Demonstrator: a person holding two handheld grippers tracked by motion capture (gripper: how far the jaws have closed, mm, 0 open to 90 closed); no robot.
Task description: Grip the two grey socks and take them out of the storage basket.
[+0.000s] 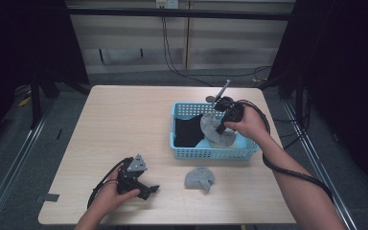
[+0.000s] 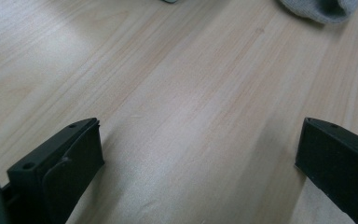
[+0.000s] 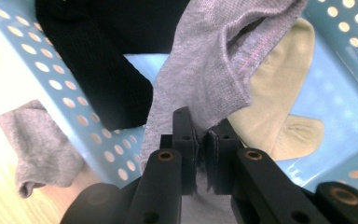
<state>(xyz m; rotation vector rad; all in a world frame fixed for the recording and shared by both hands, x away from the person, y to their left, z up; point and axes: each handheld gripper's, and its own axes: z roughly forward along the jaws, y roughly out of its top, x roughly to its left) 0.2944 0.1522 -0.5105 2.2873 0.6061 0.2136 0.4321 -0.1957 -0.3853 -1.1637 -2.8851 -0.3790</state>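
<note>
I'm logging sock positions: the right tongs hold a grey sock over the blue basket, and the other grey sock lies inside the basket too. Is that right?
Not quite. The right tongs do hold a grey sock over the blue basket, but the other grey sock lies on the table, outside the basket's near wall. The high view shows it.

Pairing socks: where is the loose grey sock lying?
In the high view the grey sock lies on the table, just in front of the blue basket, right of the left gripper.

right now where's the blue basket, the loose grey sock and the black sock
blue basket (image 1: pixel 211 153): high view, front wall
loose grey sock (image 1: pixel 199 178): high view, middle, on the table
black sock (image 3: pixel 98 60): right gripper view, middle, in the basket
</note>
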